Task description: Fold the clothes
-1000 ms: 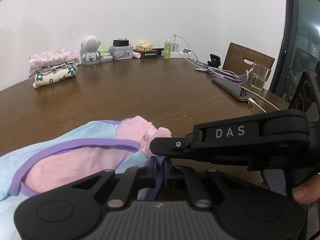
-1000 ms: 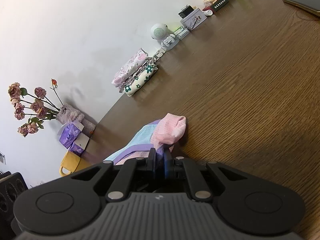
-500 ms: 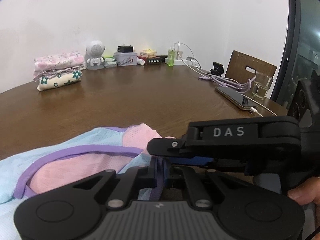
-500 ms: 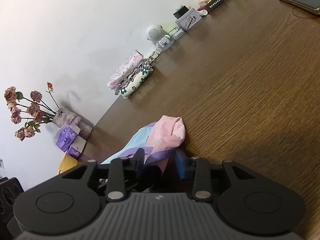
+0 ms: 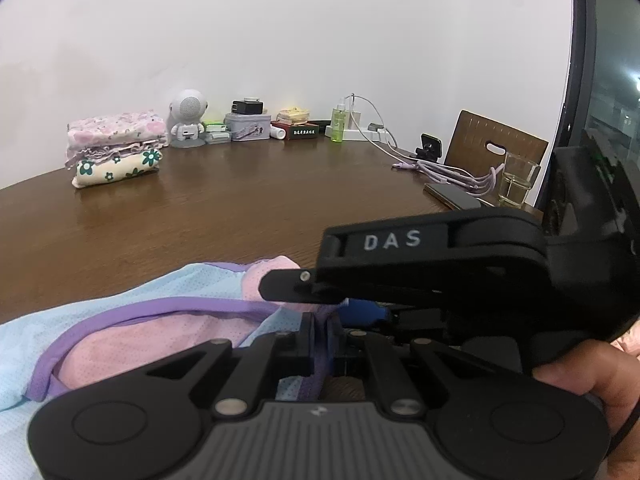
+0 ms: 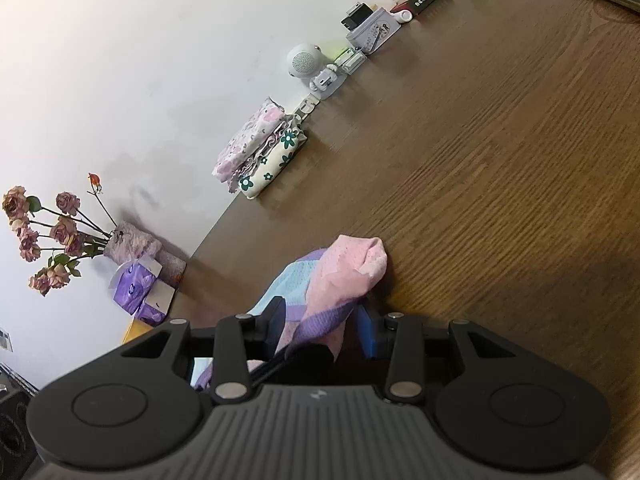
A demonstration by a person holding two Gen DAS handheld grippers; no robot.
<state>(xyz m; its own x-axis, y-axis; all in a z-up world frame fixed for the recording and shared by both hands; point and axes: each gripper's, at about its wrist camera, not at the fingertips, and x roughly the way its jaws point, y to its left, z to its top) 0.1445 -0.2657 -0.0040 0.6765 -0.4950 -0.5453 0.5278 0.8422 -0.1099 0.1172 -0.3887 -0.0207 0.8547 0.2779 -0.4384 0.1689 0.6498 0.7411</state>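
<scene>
A dark wood-grain tabletop [image 5: 248, 216] carries a pink, blue and purple garment [image 5: 132, 320] at its near edge, a stack of folded clothes [image 5: 116, 148] by the wall, a robot-shaped speaker [image 5: 187, 122], a phone [image 5: 452, 198] and a glass [image 5: 518, 178]

Soft, even indoor light; fisheye-bent edges, slightly blurred tabletop.

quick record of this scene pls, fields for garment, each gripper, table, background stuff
garment: pink, blue and purple mesh top, lying on table
left gripper: jaws shut on the purple trim
right gripper: jaws apart, fabric between them, not pinched
table: dark wood
folded stack: floral clothes by the wall
other: robot figurine, glass, dried flowers
</scene>
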